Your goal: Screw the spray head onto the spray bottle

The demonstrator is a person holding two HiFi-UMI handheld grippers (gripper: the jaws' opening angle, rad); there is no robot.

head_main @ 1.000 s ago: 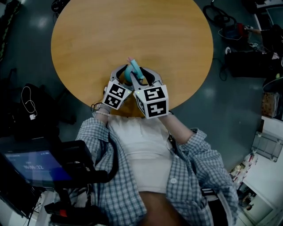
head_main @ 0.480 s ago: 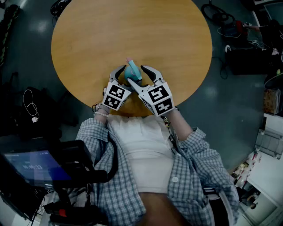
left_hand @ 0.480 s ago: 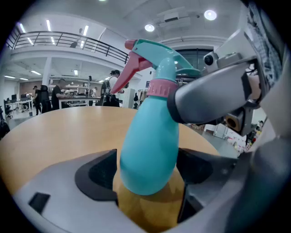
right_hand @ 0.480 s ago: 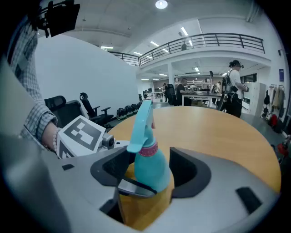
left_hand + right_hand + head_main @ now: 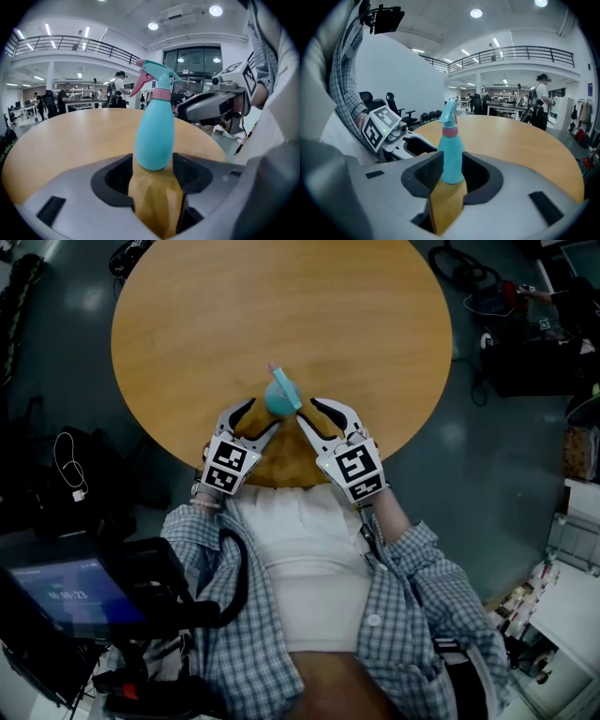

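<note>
A teal spray bottle (image 5: 280, 396) stands upright by itself on the round wooden table (image 5: 281, 306), its teal spray head (image 5: 157, 77) with a pink collar and trigger seated on the neck. My left gripper (image 5: 256, 419) sits just short of the bottle on its near-left side; its jaws are apart and closing, with nothing between them. My right gripper (image 5: 307, 412) is just short of it on the near-right, jaws likewise apart and closing on nothing. In each gripper view the bottle (image 5: 451, 154) stands a little ahead of the jaw tips, untouched.
Both grippers are near the table's front edge (image 5: 281, 479), close to the person's torso. Dark floor surrounds the table, with cables and bags (image 5: 525, 343) at the far right and a screen (image 5: 66, 596) at the lower left.
Both grippers let go of the bottle and drew back toward the person. The bottle stays standing where it was.
</note>
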